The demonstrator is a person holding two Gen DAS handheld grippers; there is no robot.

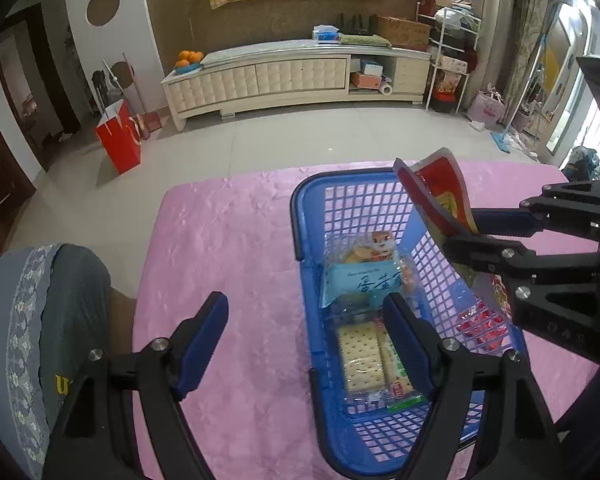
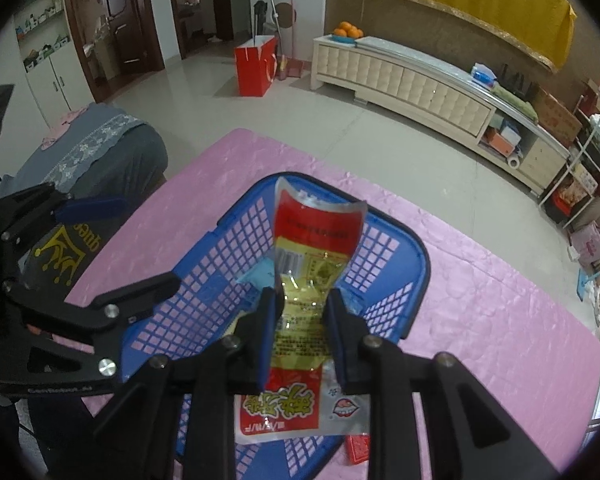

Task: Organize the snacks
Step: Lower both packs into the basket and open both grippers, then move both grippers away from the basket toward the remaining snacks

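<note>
A blue plastic basket (image 1: 304, 216) stands on the pink tablecloth and holds a light blue snack pack (image 1: 360, 284), a clear bag with a cartoon animal (image 1: 374, 246) and a cracker pack (image 1: 364, 356). My left gripper (image 1: 306, 320) is open and empty, its fingers astride the basket's left wall. My right gripper (image 2: 302, 308) is shut on a red and yellow snack packet (image 2: 312, 248) and holds it above the basket (image 2: 416, 256). The packet (image 1: 436, 192) also shows in the left wrist view, over the basket's right side.
Small red wrapped items (image 1: 482, 326) lie on the cloth right of the basket. A grey-covered chair (image 1: 40, 320) stands left of the table. A red bag (image 1: 120, 136) and a long cream cabinet (image 1: 292, 76) stand across the tiled floor.
</note>
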